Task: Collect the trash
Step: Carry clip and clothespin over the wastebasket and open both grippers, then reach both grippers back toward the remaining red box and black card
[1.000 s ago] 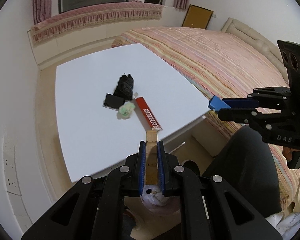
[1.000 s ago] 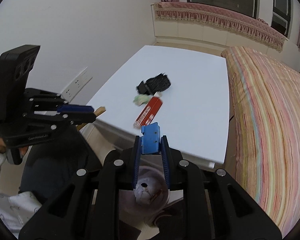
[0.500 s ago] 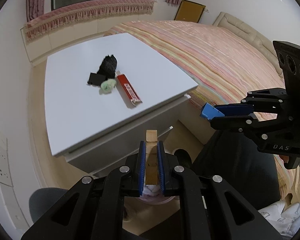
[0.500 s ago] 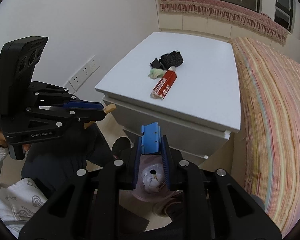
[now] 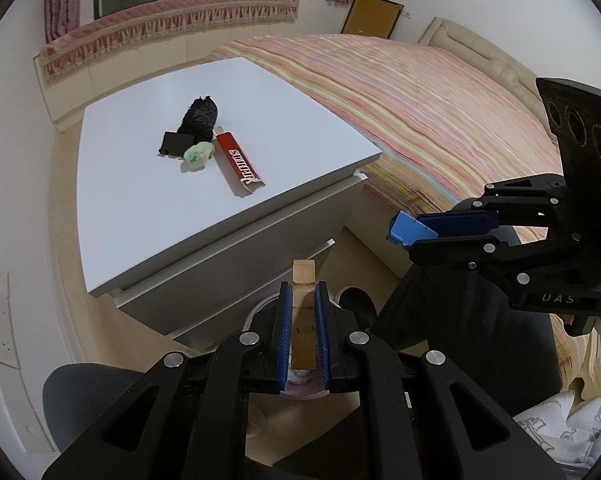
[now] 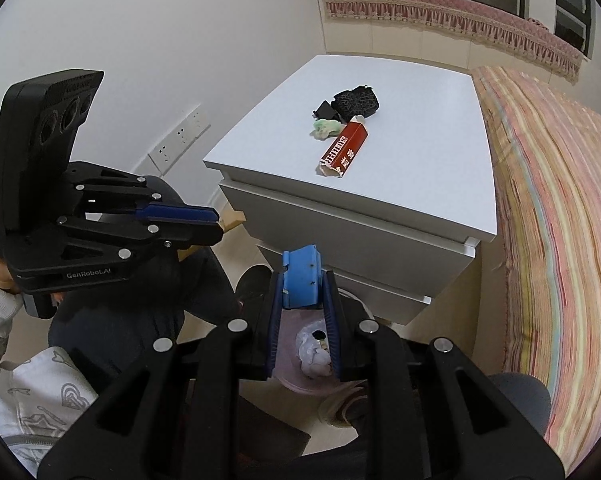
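Note:
My left gripper [image 5: 304, 294] is shut on a tan wooden piece [image 5: 303, 274] that sticks out past its blue pads. My right gripper [image 6: 302, 280] is shut on a blue plastic piece [image 6: 300, 270]. Each shows in the other's view: the left gripper [image 6: 218, 220], the right gripper [image 5: 414, 232]. Both hang in front of a white drawer chest [image 5: 140, 220], above a pink-rimmed bin [image 6: 296, 386] holding white crumpled waste. On the chest top lie a red carton [image 5: 238, 162], a green-white wad [image 5: 198, 154], a black mesh bundle [image 5: 199, 118] and a small black box [image 5: 174, 144].
A bed with a striped cover [image 6: 560, 220] runs along the chest's right side. Wall sockets [image 6: 180, 136] sit on the white wall to the left. The person's dark trouser leg [image 5: 460, 340] is under the right gripper. A grey seat edge [image 5: 80, 392] shows low left.
Both grippers have drawn back and down from over the chest top to in front of its drawers. The trash on top now looks farther away. Both grips stay the same.

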Motion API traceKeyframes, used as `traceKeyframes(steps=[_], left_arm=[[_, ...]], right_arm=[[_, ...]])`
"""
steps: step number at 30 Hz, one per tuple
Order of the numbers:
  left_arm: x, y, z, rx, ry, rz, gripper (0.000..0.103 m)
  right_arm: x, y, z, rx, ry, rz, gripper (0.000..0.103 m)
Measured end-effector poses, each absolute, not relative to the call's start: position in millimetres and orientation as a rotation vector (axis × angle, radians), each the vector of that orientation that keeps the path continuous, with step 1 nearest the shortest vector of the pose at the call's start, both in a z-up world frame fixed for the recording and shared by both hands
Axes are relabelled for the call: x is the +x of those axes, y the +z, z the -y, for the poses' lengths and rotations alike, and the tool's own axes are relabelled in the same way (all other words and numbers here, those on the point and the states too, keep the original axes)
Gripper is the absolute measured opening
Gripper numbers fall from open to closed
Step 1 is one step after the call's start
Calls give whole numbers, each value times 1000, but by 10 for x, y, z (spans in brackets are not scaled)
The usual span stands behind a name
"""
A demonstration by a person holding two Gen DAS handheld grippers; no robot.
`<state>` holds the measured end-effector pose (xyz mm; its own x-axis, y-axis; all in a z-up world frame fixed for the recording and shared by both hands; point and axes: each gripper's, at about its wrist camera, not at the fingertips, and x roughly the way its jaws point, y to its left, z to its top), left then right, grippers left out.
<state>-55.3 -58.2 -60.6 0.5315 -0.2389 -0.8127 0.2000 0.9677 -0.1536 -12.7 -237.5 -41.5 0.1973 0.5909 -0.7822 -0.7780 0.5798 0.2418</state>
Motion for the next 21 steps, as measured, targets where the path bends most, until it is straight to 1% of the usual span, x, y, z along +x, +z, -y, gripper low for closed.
traceKeyframes(steps=[2,3,4,5,6,7,8,13,21], left_arm=[[-551,-616,588,-42,-268,-982,14],[-549,-621,589,-41,-268,-984,19],[-544,-632,587,-39,-265,-989,25],[-538,-641,578,-37,-256,-991,46],[-536,-644,566,-38,-249,-988,67],[-538,-639,535,-45,-232,-976,75],[-539,-633,519,-46,-219,-970,90],[-530,-629,403,-39,-149,-962,95],[-533,-596,320,-52,-130,-956,95]], right_arm=[[-128,-415,2382,-220,975,-978,22],[-127,-419,2379,-225,972,-980,29],[-122,-423,2366,-232,963,-979,53],[-117,-429,2371,-234,952,-975,76],[-113,-436,2384,-230,947,-974,82],[-102,-445,2387,-229,939,-977,88],[-86,-461,2387,-234,923,-983,92],[-14,-541,2406,-237,874,-1011,94],[16,-538,2400,-217,865,-1018,97]])
